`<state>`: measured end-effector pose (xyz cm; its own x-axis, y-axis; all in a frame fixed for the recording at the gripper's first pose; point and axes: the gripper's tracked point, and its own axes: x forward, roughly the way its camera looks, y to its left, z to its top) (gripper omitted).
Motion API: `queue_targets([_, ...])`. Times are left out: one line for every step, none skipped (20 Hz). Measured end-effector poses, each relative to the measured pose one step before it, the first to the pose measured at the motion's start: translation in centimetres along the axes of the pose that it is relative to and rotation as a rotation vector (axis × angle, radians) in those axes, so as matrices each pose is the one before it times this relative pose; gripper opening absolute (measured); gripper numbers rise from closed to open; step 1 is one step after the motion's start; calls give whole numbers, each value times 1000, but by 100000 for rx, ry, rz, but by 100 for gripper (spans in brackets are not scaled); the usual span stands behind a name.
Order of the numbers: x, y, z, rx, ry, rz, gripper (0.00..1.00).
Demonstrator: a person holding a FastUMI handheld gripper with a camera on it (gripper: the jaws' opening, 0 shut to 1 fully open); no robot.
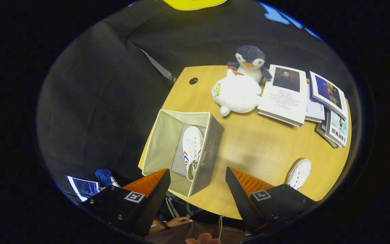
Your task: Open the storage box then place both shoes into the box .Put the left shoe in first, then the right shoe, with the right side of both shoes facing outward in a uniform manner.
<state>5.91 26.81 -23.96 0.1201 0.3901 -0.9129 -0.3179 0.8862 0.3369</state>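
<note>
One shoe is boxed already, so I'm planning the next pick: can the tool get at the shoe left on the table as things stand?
Probably yes. The tool is open and holds nothing, and the second white shoe lies in the open on the wooden table, just beyond one finger, apart from the storage box and books.

Black gripper (197,184) blocks with screws and square markers.

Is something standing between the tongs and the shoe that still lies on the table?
Nothing visible does. The open tongs hold nothing. The second shoe lies on bare table just beyond one finger. The storage box, already holding one shoe, stands apart from it.
</note>
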Motion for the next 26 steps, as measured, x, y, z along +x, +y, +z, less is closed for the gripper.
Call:
queue_targets([-644, -871, -355, 636, -1099, -740, 99])
queue_targets([-625, -988, -310, 598, -1096, -877, 99])
queue_targets([-467, -838, -468, 668, -1017, -596, 99])
queue_targets([-483, -676, -313, 1218, -1439, 1088, 99])
queue_targets([-834, -791, -325, 1602, -993, 849, 99])
queue_targets([-401, -1092, -370, 1011, -330, -580, 99])
queue_targets([-366, -1105, -265, 342, -531, -1182, 99])
queue_targets([-187, -1129, -291, 522, -537, -1219, 99])
queue_targets([-254, -969, -410, 866, -115, -1142, 99])
queue_targets([-280, -1002, -344, 943, 21, -955, 99])
queue_targets([-162, -1071, -379, 1229, -119, -959, 99])
queue_targets([-145, -1099, -289, 1288, -150, -1203, 99])
queue_targets([28, -902, -654, 1255, -210, -723, 99])
queue_targets([-118, -938, -287, 1353, 11, -672, 99])
queue_targets([-100, -1054, -349, 1086, -99, -1057, 99])
queue_targets([34, -1274, -317, 947, -162, -1991, 99])
queue_targets([32, -1260, -244, 1148, 224, -2065, 99])
queue_targets([213, -1287, -649, 1761, 984, -1716, 99])
queue_targets([352, -1225, -638, 1888, 1096, -1088, 99])
queue_targets([366, -1240, -536, 2300, 894, -1343, 99])
queue_targets([397, -1239, -505, 2010, 789, -1211, 99])
queue_targets([373, -1085, -502, 1487, 941, -1010, 99])
queue_targets([434, -1134, -508, 1030, 938, -1221, 99])
queue_targets([398, -1145, -301, 894, 379, -1619, 99])
queue_targets([556, -965, -281, 750, 464, -1110, 99])
queue_targets([525, -866, -354, 959, 908, -801, 99])
